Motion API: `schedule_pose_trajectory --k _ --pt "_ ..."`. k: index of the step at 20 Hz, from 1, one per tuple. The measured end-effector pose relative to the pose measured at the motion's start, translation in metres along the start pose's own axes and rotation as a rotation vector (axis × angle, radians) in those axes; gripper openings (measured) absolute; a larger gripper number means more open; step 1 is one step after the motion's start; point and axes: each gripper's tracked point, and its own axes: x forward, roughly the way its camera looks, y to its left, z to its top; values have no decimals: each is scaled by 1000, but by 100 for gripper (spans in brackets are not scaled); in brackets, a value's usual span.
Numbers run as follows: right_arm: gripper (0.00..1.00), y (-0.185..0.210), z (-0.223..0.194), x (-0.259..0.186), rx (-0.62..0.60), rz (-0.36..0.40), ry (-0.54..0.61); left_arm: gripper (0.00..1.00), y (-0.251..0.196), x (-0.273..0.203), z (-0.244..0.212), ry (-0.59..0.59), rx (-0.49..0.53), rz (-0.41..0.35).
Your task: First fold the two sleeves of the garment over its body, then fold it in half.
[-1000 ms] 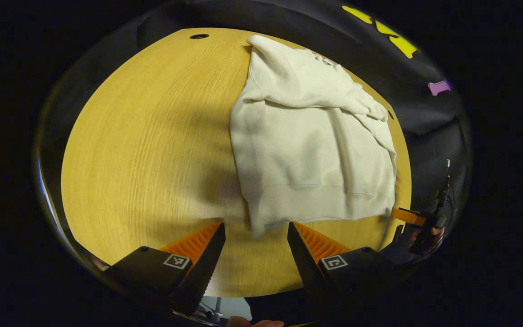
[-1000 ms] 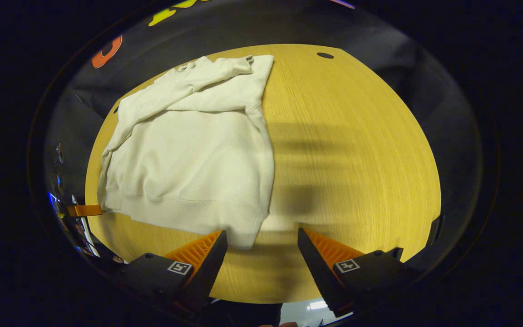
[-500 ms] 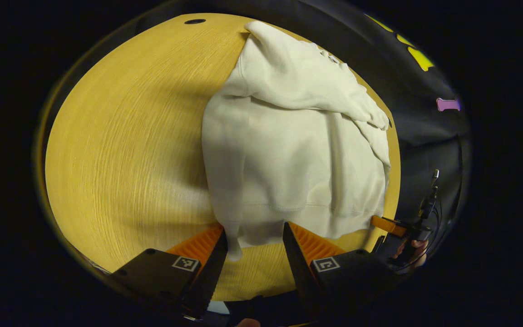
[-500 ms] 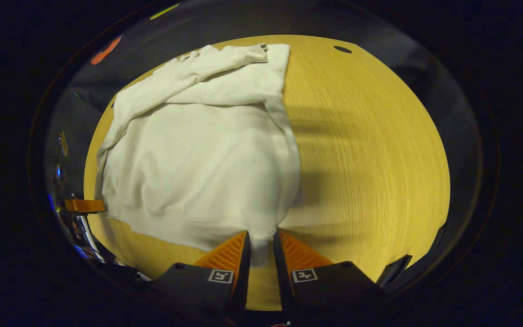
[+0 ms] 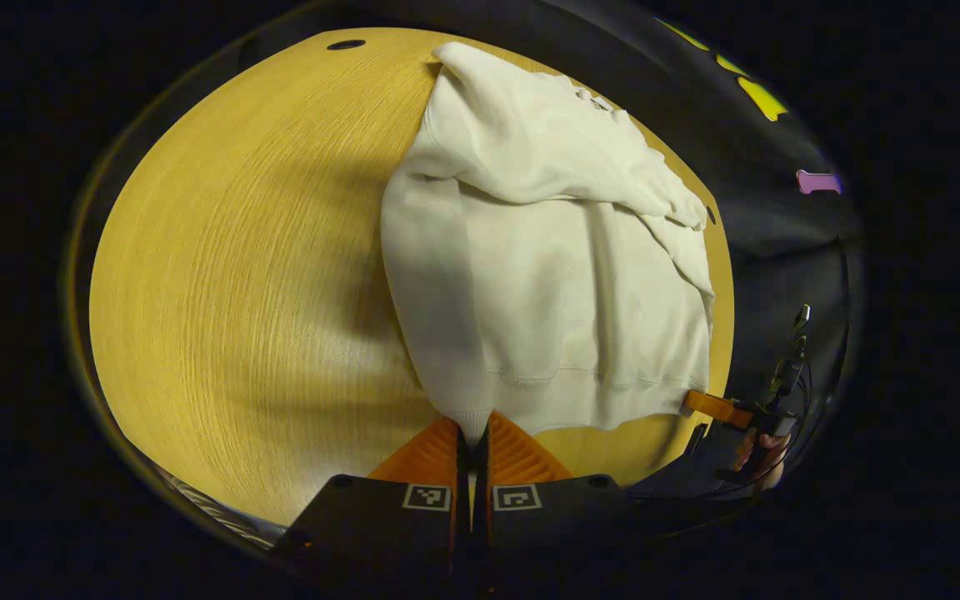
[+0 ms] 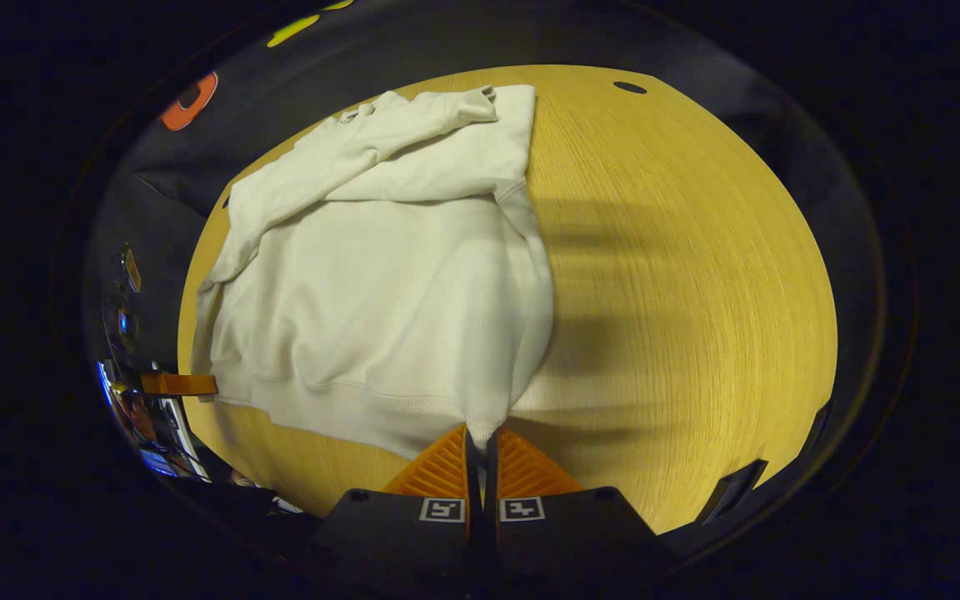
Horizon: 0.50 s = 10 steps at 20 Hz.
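Your left gripper [image 5: 472, 442] and right gripper [image 6: 481, 446] have just closed, each pinching a bottom corner of the sweater [image 5: 547, 275]. Sleeves look folded, so now fold it in half.

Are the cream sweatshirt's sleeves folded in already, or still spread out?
Folded in: both sleeves lie across the cream sweatshirt's chest, none trailing on the wooden table.

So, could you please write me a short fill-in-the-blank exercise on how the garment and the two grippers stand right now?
1. The left gripper is shut on the garment's ____ corner.
2. Both sleeves lie ____ over the body.
3. The garment rests on a ____ table.
4. The right gripper's jaws are ____.

Missing words: hem; folded; wooden; shut
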Motion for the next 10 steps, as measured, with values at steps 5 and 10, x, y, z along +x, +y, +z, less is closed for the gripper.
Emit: schedule_pose_trajectory --k 5,10 --pt "0 19 44 -48 63 96 -136 4 -31 -40 24 -90 36 -41" --pt "0 47 109 -95 35 162 -289 4 -58 -85 64 -221 171 -15"
